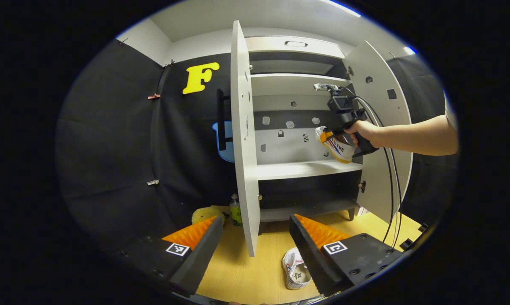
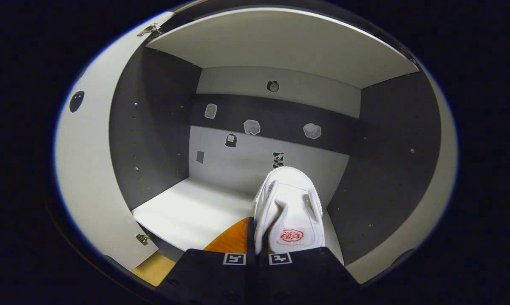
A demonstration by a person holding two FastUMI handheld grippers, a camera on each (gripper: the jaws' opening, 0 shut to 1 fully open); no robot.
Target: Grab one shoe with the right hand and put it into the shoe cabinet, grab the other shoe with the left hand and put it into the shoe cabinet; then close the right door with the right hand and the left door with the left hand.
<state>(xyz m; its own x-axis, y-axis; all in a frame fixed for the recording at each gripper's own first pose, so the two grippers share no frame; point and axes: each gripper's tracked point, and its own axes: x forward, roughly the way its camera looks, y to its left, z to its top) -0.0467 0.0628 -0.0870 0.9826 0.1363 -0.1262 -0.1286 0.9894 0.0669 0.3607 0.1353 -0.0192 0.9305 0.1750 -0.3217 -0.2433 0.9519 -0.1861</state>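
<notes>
My right gripper (image 2: 257,239) is shut on a white sneaker (image 2: 289,203), pinching its side wall and holding it toe-forward just above the cabinet's white middle shelf (image 2: 187,212). In the left gripper view that gripper (image 1: 335,137), held by a person's hand, carries the sneaker (image 1: 339,148) tilted over the shelf (image 1: 297,170), inside the right half of the shoe cabinet. The second white sneaker (image 1: 295,269) lies on the wooden floor, partly behind one finger (image 1: 312,250). My left gripper (image 1: 255,241) is open, above and short of it.
Both cabinet doors stand open: the left door (image 1: 242,140) is edge-on straight ahead, the right door (image 1: 382,127) is behind the person's arm. A green bottle (image 1: 235,210) and a yellow object (image 1: 204,214) sit on the floor left of the cabinet. Cables (image 1: 392,199) hang from the right gripper.
</notes>
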